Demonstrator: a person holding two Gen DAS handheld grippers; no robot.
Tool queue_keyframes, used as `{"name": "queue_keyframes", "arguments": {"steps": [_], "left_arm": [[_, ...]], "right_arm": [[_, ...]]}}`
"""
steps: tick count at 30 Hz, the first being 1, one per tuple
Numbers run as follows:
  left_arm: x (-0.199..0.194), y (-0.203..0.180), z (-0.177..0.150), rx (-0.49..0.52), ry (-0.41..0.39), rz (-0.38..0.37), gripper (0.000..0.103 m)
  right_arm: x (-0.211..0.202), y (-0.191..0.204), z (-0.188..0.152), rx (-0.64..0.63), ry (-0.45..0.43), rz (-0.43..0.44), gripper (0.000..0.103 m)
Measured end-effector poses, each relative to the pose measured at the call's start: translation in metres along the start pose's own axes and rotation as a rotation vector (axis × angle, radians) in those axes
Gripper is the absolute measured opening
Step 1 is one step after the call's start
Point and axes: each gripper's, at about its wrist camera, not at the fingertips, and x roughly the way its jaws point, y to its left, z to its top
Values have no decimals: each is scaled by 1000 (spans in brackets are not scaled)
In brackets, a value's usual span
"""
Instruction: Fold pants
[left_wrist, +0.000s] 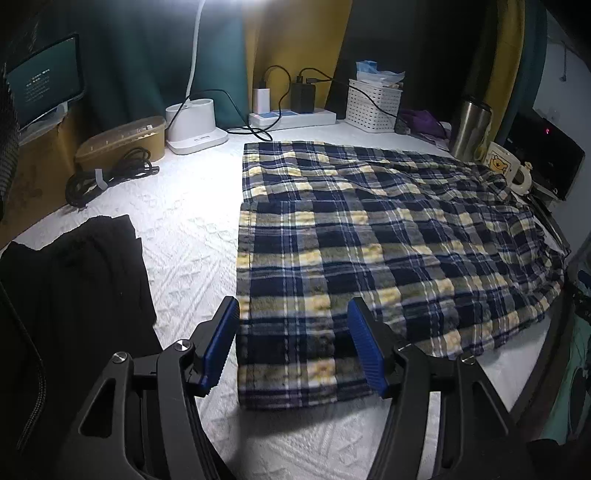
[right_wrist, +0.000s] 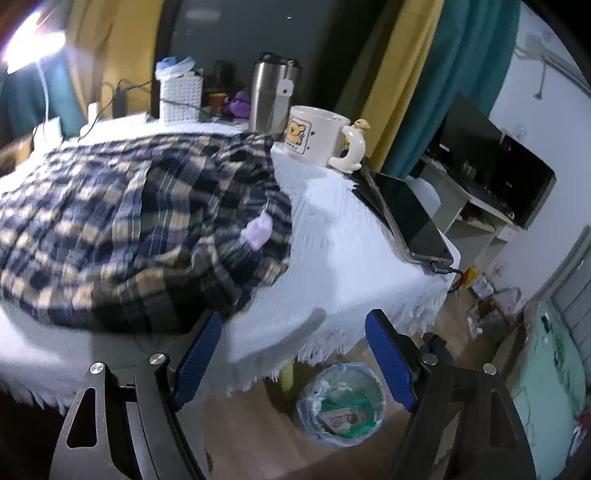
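Note:
Plaid pants (left_wrist: 369, 229) in navy, yellow and grey lie spread flat on the white tablecloth (left_wrist: 184, 229), leg hems toward the left. My left gripper (left_wrist: 293, 310) hovers open over the near leg's hem, its blue pads (left_wrist: 225, 339) standing apart on either side of the cloth without pressing it. In the right wrist view the pants' bunched waist end (right_wrist: 129, 214) shows a lilac label (right_wrist: 258, 232). My right gripper (right_wrist: 295, 317) stands open at the table's near corner, just right of the waist, with nothing between its fingers.
A black garment (left_wrist: 74, 277) lies at the left. A cartoon mug (right_wrist: 317, 136), a steel tumbler (right_wrist: 267, 96), a white basket (left_wrist: 373, 105), a power strip (left_wrist: 291, 118) and a coiled cable (left_wrist: 103, 177) line the back. A tablet (right_wrist: 410, 221) rests on the right edge; a waste bin (right_wrist: 340, 402) stands on the floor.

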Motion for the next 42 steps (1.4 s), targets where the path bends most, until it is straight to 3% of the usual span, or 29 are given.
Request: {"name": "queue_keyframes", "arguments": {"steps": [10,18,23,29,31,33,34,38,42], "left_arm": [[-3,-8,-1,9,-3,1,66],[2,-11,-1,14,12,2,68],[5,-10,-3,4,20,4,68],[10,-16,-7,44,39,-6,68],[9,-14,-9,45,39,-10,68],[6,-12,-10,39,35,-15,68],[5,-11,-11,38,33,-16,69],[0,-12,-14,61,31,-33,83],[-6,-19,-17,110,31,-75,85]], "right_arm": [[6,21,0,-125,-46,-19,82],[20,34,18,-182,-76,64,83],[20,26,24,-161,-53,226,83],[24,37,24,-232,-87,219,82],[27,42,26,-237,-93,233,68],[28,44,28,-228,-91,240,43],[29,46,30,-220,-86,234,36],[23,43,43,-174,-92,245,29],[11,40,63,-133,-116,246,28]]}}
